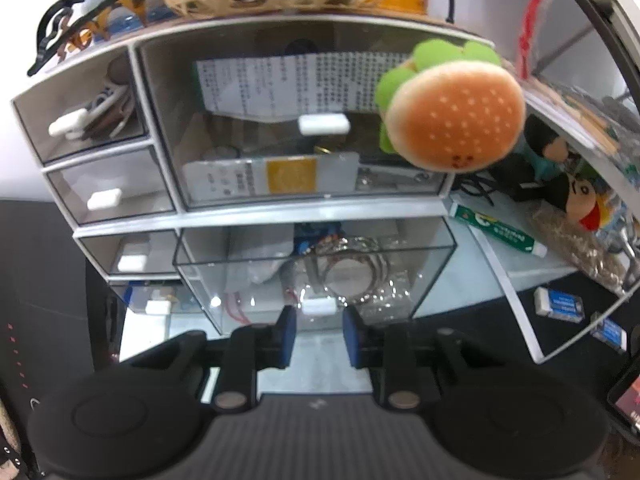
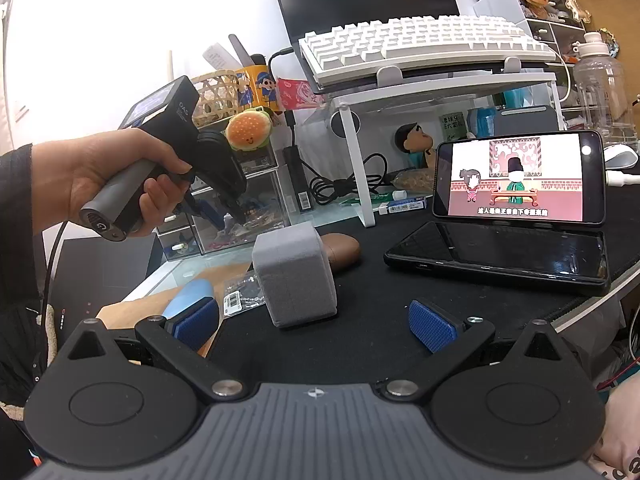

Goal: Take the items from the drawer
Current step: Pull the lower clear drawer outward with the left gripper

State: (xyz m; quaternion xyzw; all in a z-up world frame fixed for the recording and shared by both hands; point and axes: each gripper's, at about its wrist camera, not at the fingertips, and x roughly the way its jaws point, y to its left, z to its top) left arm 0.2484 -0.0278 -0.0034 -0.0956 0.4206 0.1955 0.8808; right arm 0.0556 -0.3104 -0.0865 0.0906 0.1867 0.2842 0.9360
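A clear plastic drawer unit (image 1: 248,212) fills the left wrist view. Its lower wide drawer (image 1: 316,264) is pulled out, holding metal rings and plastic bags. My left gripper (image 1: 319,334) sits just in front of that drawer's white handle (image 1: 319,306), pads slightly apart on either side, not touching it. In the right wrist view the left gripper (image 2: 216,216) is at the same drawer unit (image 2: 240,200). My right gripper (image 2: 316,326) is open and empty above the black mat, near a grey felt cube (image 2: 294,278).
A plush burger (image 1: 456,116) hangs in front of the unit's upper right. A toothpaste tube (image 1: 500,230) and erasers lie to the right. On the mat are a brown case (image 2: 340,248), two phones (image 2: 500,256) and a white keyboard stand (image 2: 400,92).
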